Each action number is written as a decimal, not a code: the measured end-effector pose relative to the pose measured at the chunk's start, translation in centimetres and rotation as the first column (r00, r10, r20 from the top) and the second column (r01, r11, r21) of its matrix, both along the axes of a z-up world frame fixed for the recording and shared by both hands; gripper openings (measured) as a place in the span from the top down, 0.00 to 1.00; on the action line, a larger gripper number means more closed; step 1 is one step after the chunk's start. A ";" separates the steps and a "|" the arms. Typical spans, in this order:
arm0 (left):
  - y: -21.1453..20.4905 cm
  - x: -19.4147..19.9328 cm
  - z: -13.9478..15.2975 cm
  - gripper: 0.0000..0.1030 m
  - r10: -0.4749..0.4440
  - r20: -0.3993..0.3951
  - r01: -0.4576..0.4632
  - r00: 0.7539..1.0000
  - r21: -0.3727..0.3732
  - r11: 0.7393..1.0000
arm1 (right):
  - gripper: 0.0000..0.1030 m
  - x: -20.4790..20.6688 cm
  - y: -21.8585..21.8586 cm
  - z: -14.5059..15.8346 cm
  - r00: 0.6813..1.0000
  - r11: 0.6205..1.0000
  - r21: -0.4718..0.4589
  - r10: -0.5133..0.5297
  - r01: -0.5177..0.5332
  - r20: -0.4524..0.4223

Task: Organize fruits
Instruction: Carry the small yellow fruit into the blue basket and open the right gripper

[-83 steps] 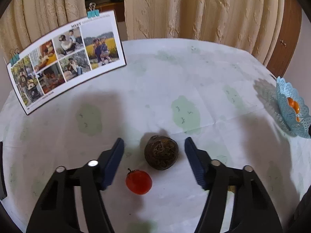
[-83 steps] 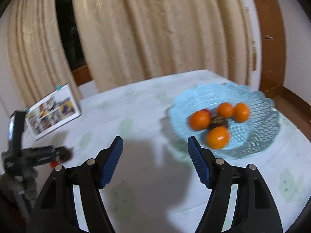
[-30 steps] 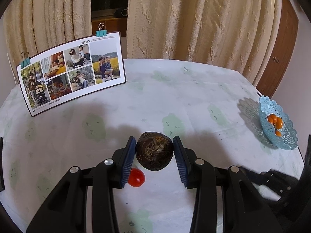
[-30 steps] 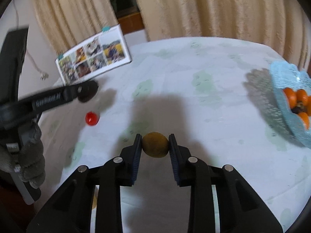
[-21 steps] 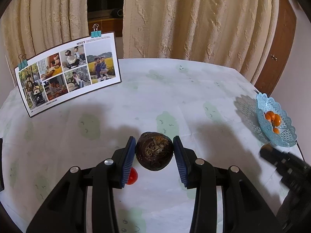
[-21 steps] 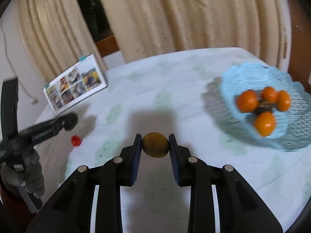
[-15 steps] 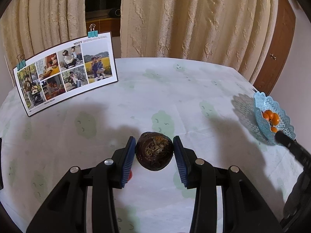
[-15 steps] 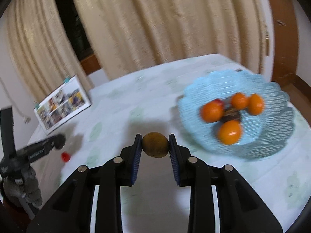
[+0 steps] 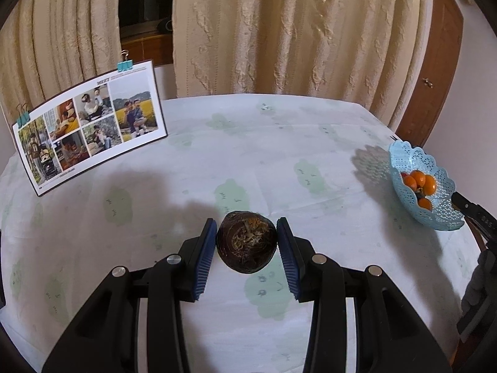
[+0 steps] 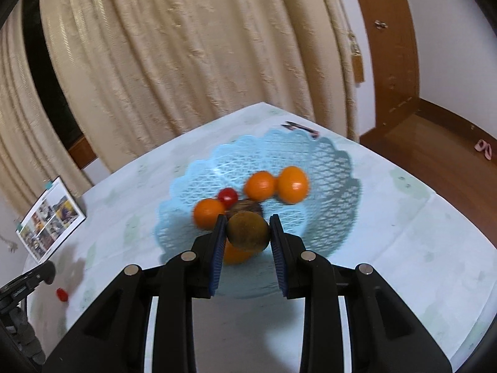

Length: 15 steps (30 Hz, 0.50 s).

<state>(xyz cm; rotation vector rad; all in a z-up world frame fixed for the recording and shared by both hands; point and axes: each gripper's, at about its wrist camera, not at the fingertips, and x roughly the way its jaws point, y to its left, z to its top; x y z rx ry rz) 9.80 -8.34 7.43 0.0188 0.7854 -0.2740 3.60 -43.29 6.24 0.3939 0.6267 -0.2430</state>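
Right gripper [image 10: 247, 235]: I have its blue pads clamped on a small brown-green round fruit [image 10: 247, 231], carried low over the near side of the blue lattice basket [image 10: 329, 168].
Basket load: three oranges show clearly — one at left [image 10: 208, 213], two at the back [image 10: 260, 185] [image 10: 293, 184] — with a red cherry tomato [image 10: 227, 195] and a dark fruit [image 10: 246, 206] among them; another orange sits half hidden under my right claw.
Drop risk: if I let go here, I judge the round fruit may land on the orange below, roll off, and knock the pile toward the shallow rim.
Basket risk: it looks light and sits near the table's edge; I think a nudge from the pads could slide or tip it.
Blur: the right view is smeared, so my aim over the pile is less sure than I would like.
Left gripper [image 9: 247, 242]: shut on a dark brown, rough-skinned fruit [image 9: 246, 241], held above the tablecloth [image 9: 279, 143], well apart from the basket [image 9: 441, 217].
Collision risk: both claws head for one small basket; I could crowd them if I bring the left in too soon.
Stray tomato [image 10: 61, 294]: one lies on the cloth by the left tool and could be forgotten.
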 end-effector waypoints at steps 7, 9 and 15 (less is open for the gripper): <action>-2.3 -0.4 0.5 0.61 -0.033 0.002 0.033 0.999 0.018 0.999 | 0.58 -0.9 -1.8 -0.7 0.998 0.998 0.011 -0.063 0.063 0.029; -3.1 -0.6 0.7 0.61 -0.046 0.005 0.046 0.999 0.024 0.999 | 0.58 -1.4 -2.3 -0.6 0.995 0.996 0.007 -0.086 0.086 0.045; -6.3 -1.1 1.2 0.61 -0.108 0.005 0.108 0.994 0.033 0.994 | 0.53 -3.3 -2.8 -0.1 0.980 0.984 -0.051 -0.162 0.169 0.117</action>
